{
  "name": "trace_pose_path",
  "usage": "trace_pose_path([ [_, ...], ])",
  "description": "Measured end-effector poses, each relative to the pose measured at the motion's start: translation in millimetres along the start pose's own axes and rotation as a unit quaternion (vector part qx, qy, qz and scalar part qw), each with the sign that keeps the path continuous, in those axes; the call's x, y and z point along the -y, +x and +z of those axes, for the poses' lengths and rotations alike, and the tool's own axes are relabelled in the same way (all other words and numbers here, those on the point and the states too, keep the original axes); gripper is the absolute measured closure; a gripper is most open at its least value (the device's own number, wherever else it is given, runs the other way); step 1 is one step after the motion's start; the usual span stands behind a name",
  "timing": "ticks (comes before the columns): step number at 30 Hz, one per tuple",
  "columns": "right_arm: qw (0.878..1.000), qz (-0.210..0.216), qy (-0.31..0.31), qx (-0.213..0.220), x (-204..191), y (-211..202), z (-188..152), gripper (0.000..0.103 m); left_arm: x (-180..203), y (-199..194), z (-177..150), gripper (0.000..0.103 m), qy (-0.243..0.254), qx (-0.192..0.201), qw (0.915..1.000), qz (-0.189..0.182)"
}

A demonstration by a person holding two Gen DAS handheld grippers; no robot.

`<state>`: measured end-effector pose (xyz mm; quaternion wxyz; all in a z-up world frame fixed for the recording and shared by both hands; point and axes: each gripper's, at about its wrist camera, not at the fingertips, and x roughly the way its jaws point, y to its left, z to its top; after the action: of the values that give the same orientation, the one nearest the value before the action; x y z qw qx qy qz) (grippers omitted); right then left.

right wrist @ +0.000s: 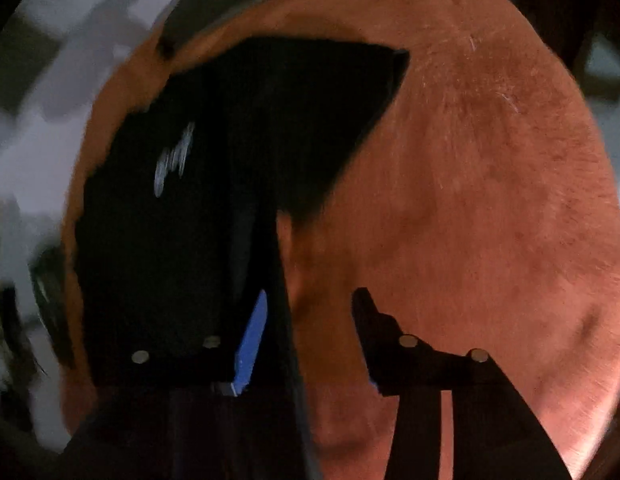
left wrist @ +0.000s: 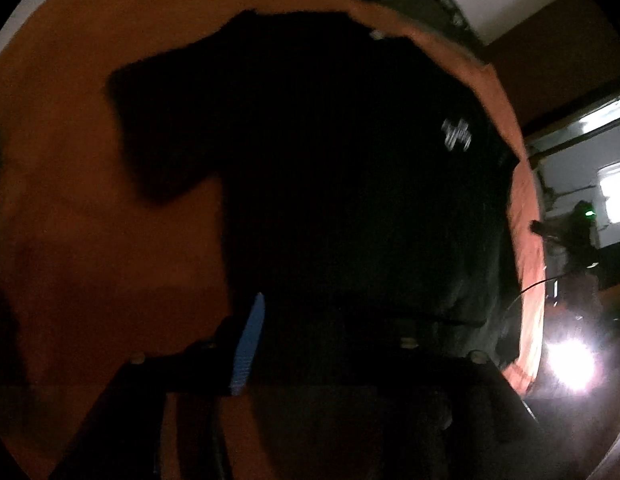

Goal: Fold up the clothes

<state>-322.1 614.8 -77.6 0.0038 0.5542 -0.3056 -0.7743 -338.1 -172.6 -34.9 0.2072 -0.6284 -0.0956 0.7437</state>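
A black T-shirt (left wrist: 330,184) lay spread flat on the orange-brown surface (left wrist: 70,200), and everything else is best placed from it. Its pale chest print (left wrist: 456,136) faced up, so the shirt lay front side up. One short sleeve (left wrist: 150,128) stuck out sideways from the body in the left wrist view; the other sleeve (right wrist: 342,96) stuck out the same way in the right wrist view. Neither sleeve was turned in over the body, and the hem end was not brought up toward the collar as far as the dark, blurred pictures showed.

The left hand-held gripper (left wrist: 342,328) hung above the hem end of the shirt. Only its blue pad (left wrist: 250,344) stood out — the other finger was lost against the black cloth, so I could not tell from the view how its jaws stood or whether cloth lay between them.

The right hand-held gripper (right wrist: 310,320) sat at the shirt's side edge below the sleeve, jaws apart, bare surface showing between the fingers and nothing clamped.

Judged from this, the laying-out and smoothing looked done, while the folding itself — sleeves in, then body doubled — was all still to do.
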Motion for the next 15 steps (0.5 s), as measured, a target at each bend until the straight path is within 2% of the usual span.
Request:
trace_pose_path([
  [1,0.999,0.014,0.028,0.01,19,-1,-1,0.06,10,12,10,0.052,-0.003,0.005,0.9999,-0.011],
  [2,0.998,0.019,0.053,0.022,26,1,13,0.06,19,24,18,0.052,-0.011,0.006,0.9996,-0.023],
  [6,0.99,0.016,0.115,0.076,43,6,86,0.06,43,51,45,0.052,-0.039,0.012,0.9963,-0.075],
  [9,0.992,-0.008,0.109,0.07,45,12,123,0.06,49,52,55,0.052,-0.036,0.028,0.9949,-0.091],
  [13,0.994,-0.028,0.074,0.071,24,28,142,0.06,33,38,62,0.051,-0.043,0.041,0.9938,-0.094],
  [14,0.994,-0.032,0.066,0.08,20,24,141,0.063,29,38,61,0.051,-0.048,0.041,0.9936,-0.094],
  [15,0.994,-0.036,0.057,0.087,18,20,142,0.082,25,38,59,0.051,-0.052,0.041,0.9935,-0.093],
])
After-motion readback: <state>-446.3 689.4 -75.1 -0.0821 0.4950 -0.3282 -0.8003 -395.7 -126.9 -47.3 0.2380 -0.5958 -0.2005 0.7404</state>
